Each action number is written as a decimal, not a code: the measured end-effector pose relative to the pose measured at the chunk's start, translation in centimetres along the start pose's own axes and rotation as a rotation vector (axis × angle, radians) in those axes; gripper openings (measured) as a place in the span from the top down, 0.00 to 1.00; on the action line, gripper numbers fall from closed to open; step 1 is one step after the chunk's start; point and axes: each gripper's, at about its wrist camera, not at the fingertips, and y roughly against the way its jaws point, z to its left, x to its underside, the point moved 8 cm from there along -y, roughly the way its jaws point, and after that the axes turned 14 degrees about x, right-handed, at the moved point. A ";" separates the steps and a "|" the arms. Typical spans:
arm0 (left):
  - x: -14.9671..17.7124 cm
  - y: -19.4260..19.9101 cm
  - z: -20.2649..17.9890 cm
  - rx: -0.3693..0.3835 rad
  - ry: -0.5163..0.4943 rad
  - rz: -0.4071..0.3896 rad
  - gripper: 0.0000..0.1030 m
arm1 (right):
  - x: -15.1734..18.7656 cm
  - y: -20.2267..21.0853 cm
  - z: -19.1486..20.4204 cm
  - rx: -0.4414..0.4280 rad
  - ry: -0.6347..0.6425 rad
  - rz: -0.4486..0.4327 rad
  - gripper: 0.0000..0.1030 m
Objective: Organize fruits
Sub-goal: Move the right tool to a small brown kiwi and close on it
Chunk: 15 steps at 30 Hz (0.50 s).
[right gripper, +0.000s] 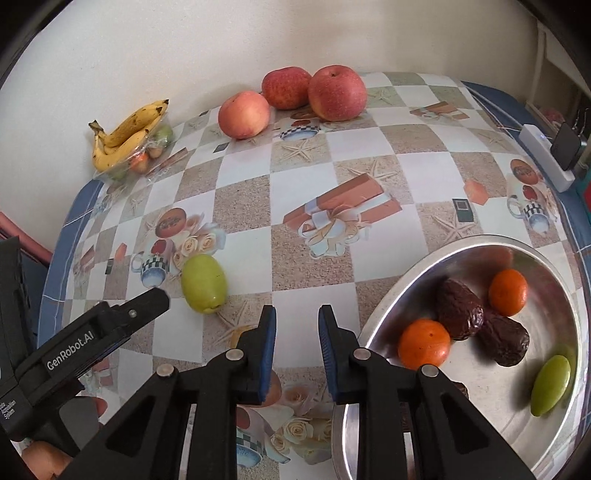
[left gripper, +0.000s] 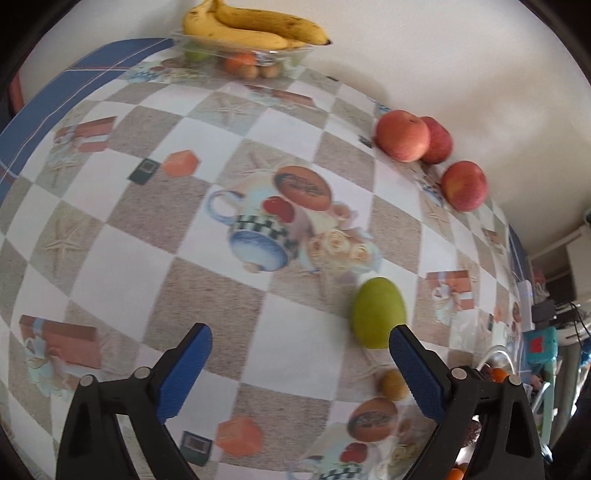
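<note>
A green oval fruit (left gripper: 378, 312) lies on the patterned tablecloth, just ahead of the right fingertip of my left gripper (left gripper: 301, 339), which is wide open and empty. The right wrist view shows the same green fruit (right gripper: 203, 283) close to a left gripper finger (right gripper: 147, 302). My right gripper (right gripper: 297, 317) hangs over the cloth beside the metal bowl (right gripper: 384, 306), its jaws a little apart with nothing between them. The bowl holds two oranges (right gripper: 424, 343), two dark dates (right gripper: 460, 308) and another green fruit (right gripper: 550, 384). Three red apples (right gripper: 337, 92) sit by the wall.
Bananas (right gripper: 129, 129) lie on a clear tray of small fruits at the far left corner, also bananas (left gripper: 251, 27). A white box (right gripper: 546, 158) and a dark object sit at the right table edge. A hand (right gripper: 44, 458) holds the left gripper. The wall borders the far side.
</note>
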 end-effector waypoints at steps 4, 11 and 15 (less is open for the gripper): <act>0.3 0.3 -0.1 -0.020 -0.015 0.003 0.05 | 0.1 -0.3 0.5 0.001 0.014 0.010 0.76; 0.9 1.7 0.4 -0.035 -0.031 0.000 0.05 | 0.4 -0.2 1.4 0.017 0.058 0.002 0.76; 0.8 2.1 0.6 -0.059 -0.042 -0.007 0.05 | 0.4 -0.3 1.7 0.024 0.072 0.003 0.76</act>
